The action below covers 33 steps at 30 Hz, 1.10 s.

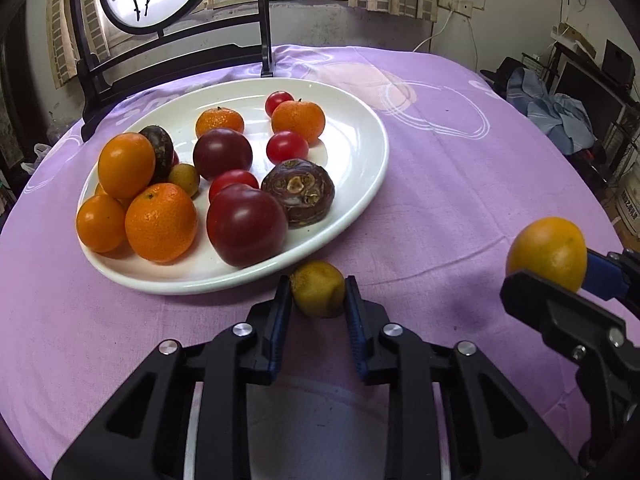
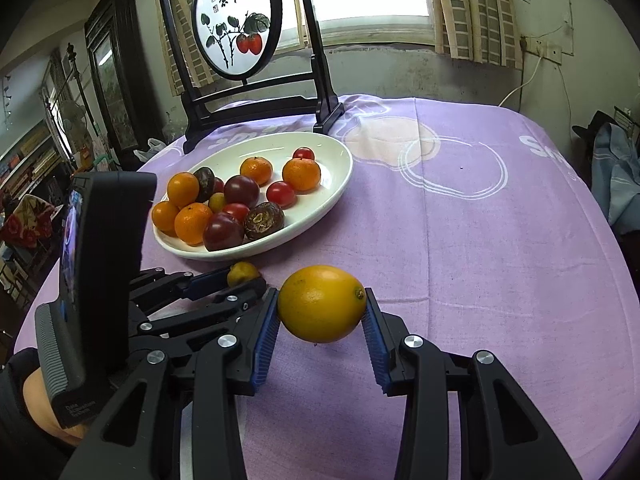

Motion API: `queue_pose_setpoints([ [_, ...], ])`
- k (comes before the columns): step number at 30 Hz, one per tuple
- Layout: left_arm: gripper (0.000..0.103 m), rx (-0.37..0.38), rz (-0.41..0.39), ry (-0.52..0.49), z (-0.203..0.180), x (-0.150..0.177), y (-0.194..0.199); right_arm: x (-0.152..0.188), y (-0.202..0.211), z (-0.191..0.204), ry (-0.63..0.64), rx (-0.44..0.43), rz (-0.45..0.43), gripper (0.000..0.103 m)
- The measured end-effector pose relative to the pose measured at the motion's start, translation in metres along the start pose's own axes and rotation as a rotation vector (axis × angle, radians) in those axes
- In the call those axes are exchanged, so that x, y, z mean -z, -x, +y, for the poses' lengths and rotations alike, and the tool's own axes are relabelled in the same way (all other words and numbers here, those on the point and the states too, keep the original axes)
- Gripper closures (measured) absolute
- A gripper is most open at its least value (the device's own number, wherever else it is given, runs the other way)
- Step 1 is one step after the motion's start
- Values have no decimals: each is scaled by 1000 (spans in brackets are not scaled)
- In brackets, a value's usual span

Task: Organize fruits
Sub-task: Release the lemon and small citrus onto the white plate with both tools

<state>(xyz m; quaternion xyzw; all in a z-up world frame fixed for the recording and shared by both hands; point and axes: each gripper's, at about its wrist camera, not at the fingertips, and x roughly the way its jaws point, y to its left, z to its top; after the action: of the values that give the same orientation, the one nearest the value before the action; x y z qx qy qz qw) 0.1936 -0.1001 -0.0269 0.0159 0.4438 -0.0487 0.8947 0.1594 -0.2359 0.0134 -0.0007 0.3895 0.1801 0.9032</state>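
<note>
Blue ribbed pads line both pairs of black fingers, and each pair is pinching a fruit. The left gripper (image 1: pixel 318 294) has its jaws drawn in tight on a small yellow-green citrus (image 1: pixel 318 288), a dull, blotchy fruit with a brownish patch on its skin; the pads press it from either side, and it sits low over the purple tablecloth (image 1: pixel 440 208) just in front of the near rim of the white oval plate (image 1: pixel 360 168). Whether it rests on the cloth or is lifted clear cannot be told. The right gripper (image 2: pixel 322 312) is clamped at a wider spread on a larger orange-yellow citrus (image 2: pixel 322 304), smooth and glossy, oval, with a small dark stem nub toward the right pad; a shadow on the cloth beneath it shows that it is held clear of the table, off to the right of the plate and nearer the camera than it. On the plate lie several orange mandarins (image 1: pixel 161 222), dark purple-red plums (image 1: pixel 246 224), small red cherry tomatoes (image 1: pixel 287 146), a little yellow-green fruit (image 1: pixel 184 178) like the one in the left gripper, and a brown, wrinkled, scarred fruit (image 1: pixel 299 193) close to the plate's right side. Behind the plate stands a dark wooden screen (image 2: pixel 236 20) with a round painted panel.
</note>
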Motion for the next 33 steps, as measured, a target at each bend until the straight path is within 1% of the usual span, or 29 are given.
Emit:
queue_pose_setpoints([
  [3, 77, 27, 3, -13, 1, 4, 9, 1, 1, 0, -1, -1, -2, 62],
  [7, 77, 34, -38, -32, 10, 12, 36, 0, 5, 0, -10, -8, -21, 62],
  [12, 77, 0, -128, -21, 30, 11, 70, -5, 8, 8, -19, -33, -45, 62],
  [13, 77, -1, -136, -19, 35, 9, 74, -7, 6, 12, -15, -33, -43, 62],
  [17, 77, -54, -186, -18, 51, -4, 86, -20, -6, 26, 26, -28, -24, 62],
  [19, 77, -73, -188, -16, 59, -14, 85, -32, -14, 34, 55, -24, -20, 62],
  [25, 77, -109, -177, 47, 84, -52, 66, -67, -45, 55, 107, -23, -18, 62],
  [27, 77, -122, -171, 63, 89, -64, 57, -75, -56, 58, 116, -17, -16, 62],
  [30, 77, -119, -157, 88, 95, -78, 45, -84, -68, 60, 118, -5, -12, 62],
  [33, 77, -126, -154, 97, 96, -86, 36, -88, -77, 60, 120, 6, -9, 62],
])
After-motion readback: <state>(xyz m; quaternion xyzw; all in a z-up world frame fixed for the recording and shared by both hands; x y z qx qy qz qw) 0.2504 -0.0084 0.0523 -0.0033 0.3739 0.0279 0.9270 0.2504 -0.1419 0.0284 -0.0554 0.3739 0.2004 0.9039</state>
